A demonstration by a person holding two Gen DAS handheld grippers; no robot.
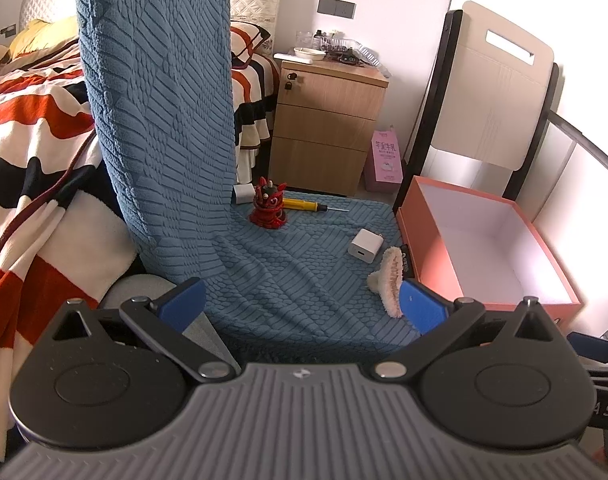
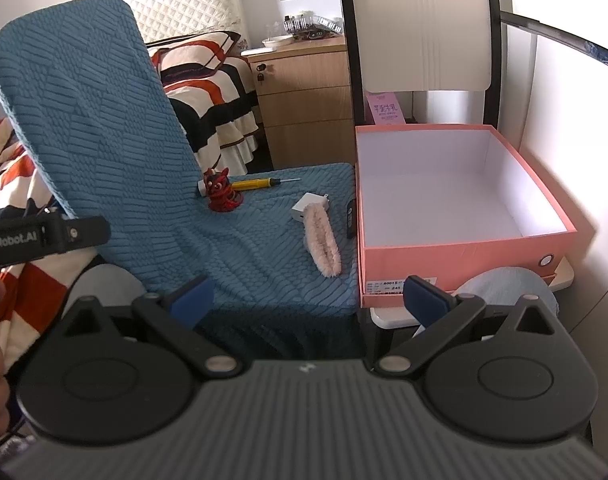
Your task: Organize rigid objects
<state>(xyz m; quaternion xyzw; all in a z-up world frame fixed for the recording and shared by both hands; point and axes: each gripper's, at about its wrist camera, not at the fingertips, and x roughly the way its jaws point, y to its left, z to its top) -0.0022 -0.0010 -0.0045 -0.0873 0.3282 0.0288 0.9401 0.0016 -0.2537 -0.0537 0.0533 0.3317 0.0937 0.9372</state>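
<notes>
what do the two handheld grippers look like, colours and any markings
Both match: the left gripper and right gripper each have blue finger pads on black linkage arms with silver pivot pins, two round black discs, and a ribbed grey body bearing a small logo. White lettering ending "Robot.AI" shows on the left gripper's black side.

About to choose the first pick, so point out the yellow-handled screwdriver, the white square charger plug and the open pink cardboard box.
Yellow-handled screwdriver (image 2: 252,184): right wrist view, middle of the handle.
White square charger plug (image 1: 365,243): left wrist view, its top face.
Open pink cardboard box (image 2: 455,256): right wrist view, near outer wall.
</notes>
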